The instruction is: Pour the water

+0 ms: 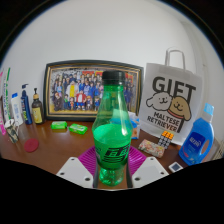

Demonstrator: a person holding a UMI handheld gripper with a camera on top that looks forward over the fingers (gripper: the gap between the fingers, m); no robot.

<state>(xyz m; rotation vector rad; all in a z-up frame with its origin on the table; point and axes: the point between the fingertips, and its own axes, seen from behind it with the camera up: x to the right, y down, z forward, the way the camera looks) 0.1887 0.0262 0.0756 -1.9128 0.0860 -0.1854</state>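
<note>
Green bottle [112, 130] stands upright between the two fingers, dark cap on, label band around its lower body. Gripper [111, 170] looks closed on it: both purple pads [88, 160] sit against the lower body at the label, no gap visible on either side, so I read it as gripped, though I can't tell if it's lifted or resting on the wooden table [60, 145]. Everything else relative to the bottle: framed group photo [78, 88] behind it to the left, white gift bag [172, 103] behind it to the right, blue spray bottle [200, 135] further right past the bag, small green items [68, 127] on the table to its left, a row of small bottles and tubes [25, 105] far left. No cup or receiving vessel visible anywhere, so pour target unknown. Handling, my read: thin plastic, flexes under squeeze, smooth wall, slippery if wet; liquid level hard to tell through the green tint, assume moderate weight that shifts when tilted. Grip at the label band seems reasonable: low, stiff enough. Cap is on, so nothing pours until it comes off.
</note>
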